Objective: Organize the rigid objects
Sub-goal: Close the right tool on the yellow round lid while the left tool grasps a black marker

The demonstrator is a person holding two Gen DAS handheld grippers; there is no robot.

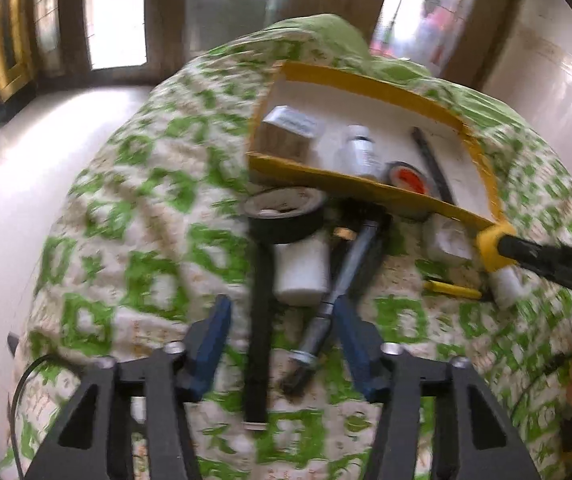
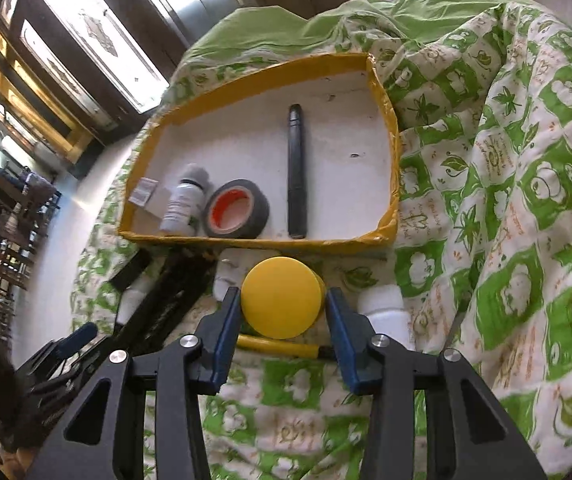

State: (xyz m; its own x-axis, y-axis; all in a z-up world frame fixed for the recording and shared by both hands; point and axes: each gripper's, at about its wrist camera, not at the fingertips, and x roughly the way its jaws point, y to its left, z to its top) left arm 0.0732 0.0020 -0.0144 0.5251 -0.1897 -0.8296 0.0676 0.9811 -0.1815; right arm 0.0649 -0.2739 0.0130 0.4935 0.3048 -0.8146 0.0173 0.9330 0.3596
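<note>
A yellow-rimmed tray (image 2: 269,70) with a white floor lies on a green-and-white bedsheet. In it are a white bottle (image 2: 183,202), a grey tape roll with an orange core (image 2: 235,210), a black marker (image 2: 296,172) and a small box (image 1: 290,130). My right gripper (image 2: 281,306) is shut on a yellow-lidded jar (image 2: 281,302) just in front of the tray; it also shows in the left wrist view (image 1: 494,248). My left gripper (image 1: 281,326) is open above a black strip (image 1: 257,320) and a metal tool (image 1: 338,288).
In front of the tray lie a black tape roll (image 1: 286,212), a white cylinder (image 1: 302,276), a yellow pen (image 2: 281,346), a white bottle (image 2: 386,308) and a small white box (image 1: 448,242). The bed's left edge drops to a pale floor (image 1: 17,184).
</note>
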